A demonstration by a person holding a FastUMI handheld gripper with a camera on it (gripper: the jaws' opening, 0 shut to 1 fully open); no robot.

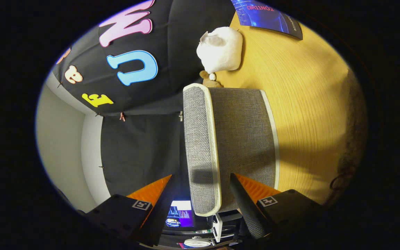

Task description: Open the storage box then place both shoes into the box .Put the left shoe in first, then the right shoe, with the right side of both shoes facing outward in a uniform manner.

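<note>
The gripper point(200, 194) stands wide open, its fingers straddling the near cream-trimmed edge of the grey fabric storage box point(234, 139) without pressing on it. The box, just ahead and between the fingers, looks closed, so opening seems barely begun. Beyond it lies a white stuffed toy point(221, 48) on the wooden table point(307, 104); both shoes remain to place.

Gripper point(200, 194), two wedge-shaped ribbed fingers point(153, 194), dark blocky mounts, square marker tags
</note>
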